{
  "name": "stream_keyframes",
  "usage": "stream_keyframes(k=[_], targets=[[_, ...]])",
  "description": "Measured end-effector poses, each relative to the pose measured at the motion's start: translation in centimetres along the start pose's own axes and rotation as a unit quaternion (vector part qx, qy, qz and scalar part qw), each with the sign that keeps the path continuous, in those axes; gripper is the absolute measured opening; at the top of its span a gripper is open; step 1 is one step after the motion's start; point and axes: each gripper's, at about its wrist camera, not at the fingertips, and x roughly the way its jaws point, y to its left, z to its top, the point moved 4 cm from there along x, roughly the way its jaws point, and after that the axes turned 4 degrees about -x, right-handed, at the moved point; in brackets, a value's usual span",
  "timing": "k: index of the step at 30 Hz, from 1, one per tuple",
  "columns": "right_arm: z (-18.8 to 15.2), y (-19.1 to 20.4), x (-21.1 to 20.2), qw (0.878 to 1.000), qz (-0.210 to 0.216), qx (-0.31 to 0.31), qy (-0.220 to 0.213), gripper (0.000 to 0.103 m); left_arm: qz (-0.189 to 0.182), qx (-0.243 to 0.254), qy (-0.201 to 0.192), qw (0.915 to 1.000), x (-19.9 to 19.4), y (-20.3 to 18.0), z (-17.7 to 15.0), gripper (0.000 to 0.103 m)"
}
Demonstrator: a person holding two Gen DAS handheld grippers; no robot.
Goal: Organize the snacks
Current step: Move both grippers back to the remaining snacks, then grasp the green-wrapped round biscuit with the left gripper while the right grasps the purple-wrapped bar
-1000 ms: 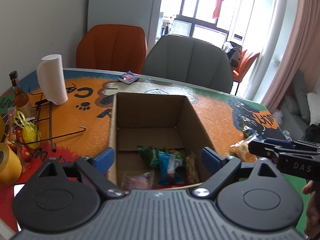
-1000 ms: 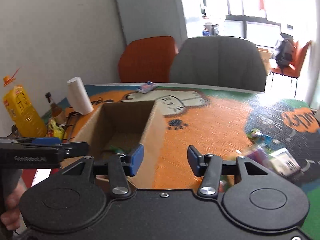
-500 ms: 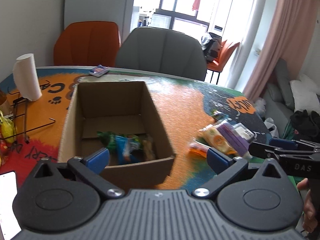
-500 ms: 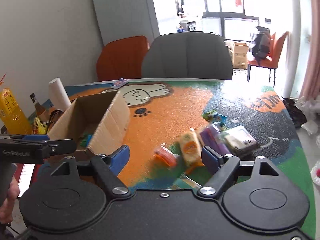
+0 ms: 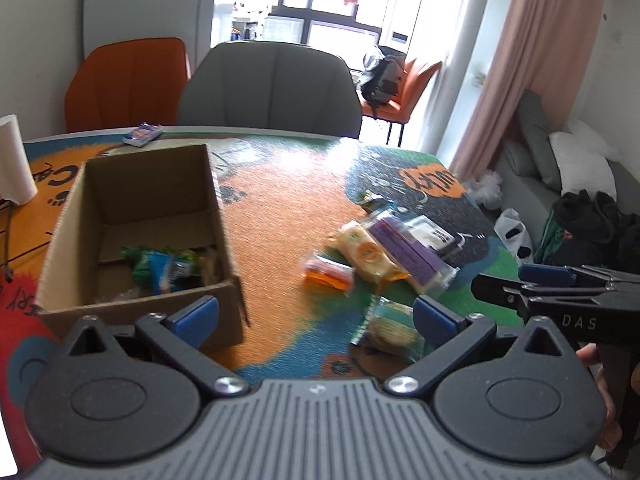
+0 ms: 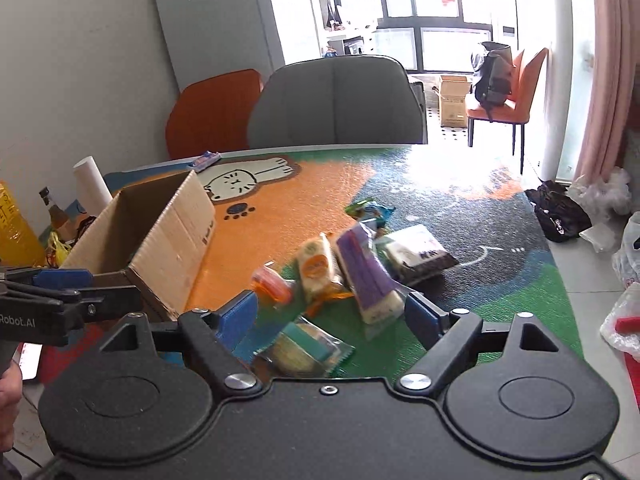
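An open cardboard box [image 5: 132, 208] stands on the colourful table mat [image 5: 280, 208] and holds several snack packs [image 5: 168, 268]. To its right lies a loose pile: an orange pack [image 5: 328, 274], a yellow pack [image 5: 366, 254], a purple pack [image 5: 408, 256], a white and black pack [image 5: 430, 232] and a teal pack [image 5: 390, 326]. My left gripper [image 5: 314, 314] hovers wide open between box and pile, holding nothing. My right gripper [image 6: 330, 312] hangs over the pile with its jaws opening. The teal pack [image 6: 304, 346] and purple pack [image 6: 364, 268] lie below the gap, untouched.
A small green pack [image 6: 368, 210] lies beyond the pile. A blue packet [image 5: 142, 134] sits at the far edge by a grey chair [image 5: 272, 84] and an orange chair [image 5: 128, 80]. A paper roll [image 5: 12, 160] and bottles [image 6: 16, 224] stand left of the box.
Both grippers have swung right, from over the box to the loose snack pile. The right jaws have spread much wider and the left ones slightly.
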Motion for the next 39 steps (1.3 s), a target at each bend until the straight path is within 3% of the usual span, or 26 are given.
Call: stream_keyframes(k=[12, 37, 39], targets=[[-0.9, -2.6, -0.1, 1.000, -0.003, -0.002, 0.005, 0.091, -0.013, 0.010, 0.018, 0.9997, 2.8, -3.0, -1.9, 0.103], [-3.2, -8.2, 3.0, 0.999, -0.009, 0.036, 0.027, 0.091, -0.035, 0.019, 0.057, 0.9976, 11.8, -7.4, -4.0, 0.100], [-3.4, -8.7, 3.2, 0.999, -0.010, 0.041, 0.028, 0.091, -0.035, 0.023, 0.059, 0.9974, 12.3, -7.7, -4.2, 0.096]])
